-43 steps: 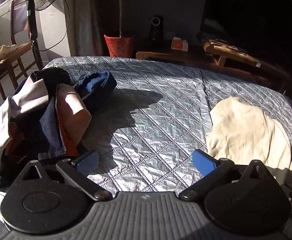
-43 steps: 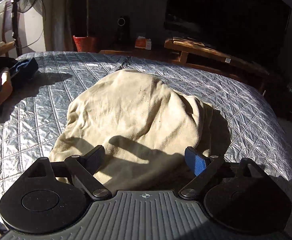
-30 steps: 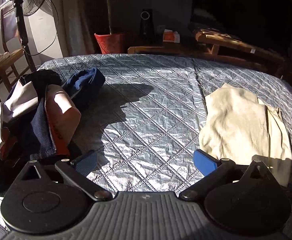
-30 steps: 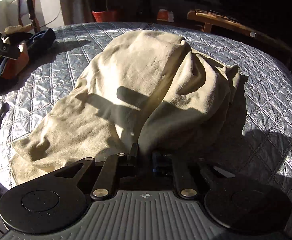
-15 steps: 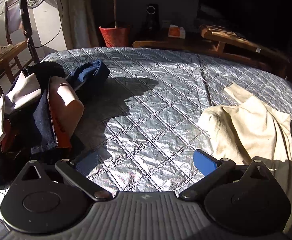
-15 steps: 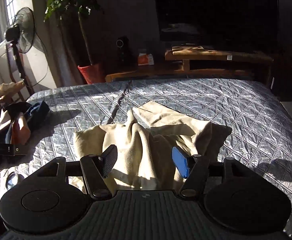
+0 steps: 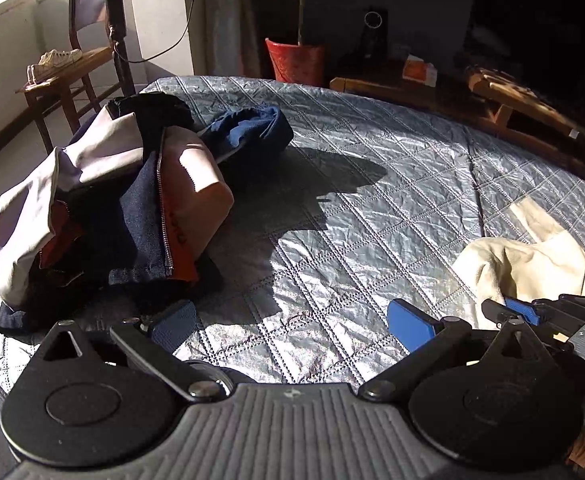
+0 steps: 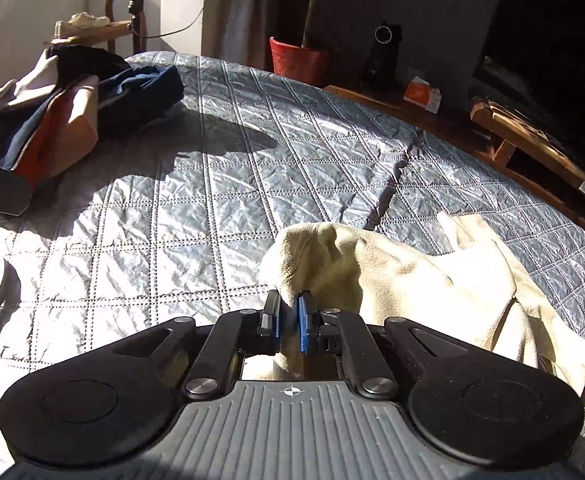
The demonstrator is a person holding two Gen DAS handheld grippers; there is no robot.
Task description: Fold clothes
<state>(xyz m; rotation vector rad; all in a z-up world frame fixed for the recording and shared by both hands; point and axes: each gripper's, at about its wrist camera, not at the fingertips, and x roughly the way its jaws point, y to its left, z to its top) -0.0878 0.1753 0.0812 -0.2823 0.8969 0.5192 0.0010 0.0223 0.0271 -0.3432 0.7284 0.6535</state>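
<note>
Covering almost all of both views, the grey quilted bedspread (image 7: 372, 208) serves as the landmark for everything else, its surface crumpled and lit by strong sun with long dark shadows across its middle. Beyond its far edge stand a dark screen (image 8: 552, 20), a low wooden bench (image 8: 532, 136), a wooden chair (image 7: 72, 68) with pale shoes (image 7: 54, 60) on its seat, a standing fan (image 7: 120, 8), a red pot (image 7: 294, 60) and a small orange box (image 8: 422, 94). On the bedspread's far left corner lies a heap of unfolded clothes (image 7: 124, 200), dark denim with a zip, pale and orange panels and a blue garment on top; it casts the shadow that reaches toward the centre. On the bedspread's near right part lies the cream garment (image 8: 432, 280), bunched and partly spread, one strip of it running toward the far right edge. A raised fold in the bedspread runs from its far side down to that garment. The right gripper (image 8: 289, 316) is at the near left edge of the cream garment, its jaws closing with a pinch of the cream cloth between the blue pads, the cloth humped up just ahead of them. The left gripper (image 7: 288, 322) hangs over bare bedspread between the heap and the cream garment, its fingers spread wide with nothing between them, touching neither pile. In the left wrist view the right gripper's tip shows just beside the left gripper's right finger (image 7: 410, 324), at the edge of the cream cloth.
</note>
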